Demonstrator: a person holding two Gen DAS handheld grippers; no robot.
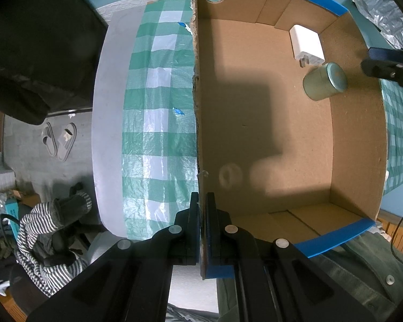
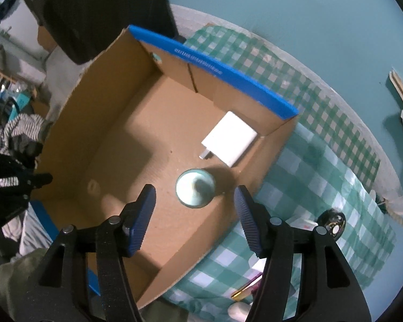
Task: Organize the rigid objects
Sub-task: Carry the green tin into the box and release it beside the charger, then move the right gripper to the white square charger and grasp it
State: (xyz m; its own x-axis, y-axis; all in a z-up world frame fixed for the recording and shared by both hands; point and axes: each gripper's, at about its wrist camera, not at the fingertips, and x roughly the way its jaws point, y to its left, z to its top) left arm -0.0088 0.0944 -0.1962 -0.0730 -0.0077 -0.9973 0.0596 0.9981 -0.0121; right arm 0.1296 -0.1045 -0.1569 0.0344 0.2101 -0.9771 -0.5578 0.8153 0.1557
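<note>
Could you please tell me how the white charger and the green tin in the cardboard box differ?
The flat white rectangular charger lies on its broad face, prongs sideways; the pale green cylindrical tin stands upright. The charger sits nearer the box's corner. Both rest untouched on the floor of the cardboard box.

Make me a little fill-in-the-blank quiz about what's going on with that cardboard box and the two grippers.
1. The left gripper is clamped on the box's ____.
2. Inside the box, beside the white charger, stands a pale green ____.
3. The right gripper hovers over the box with its jaws ____.
4. The box sits on a green-and-white ____ tablecloth.

Missing words: wall; jar; open; checked
</note>
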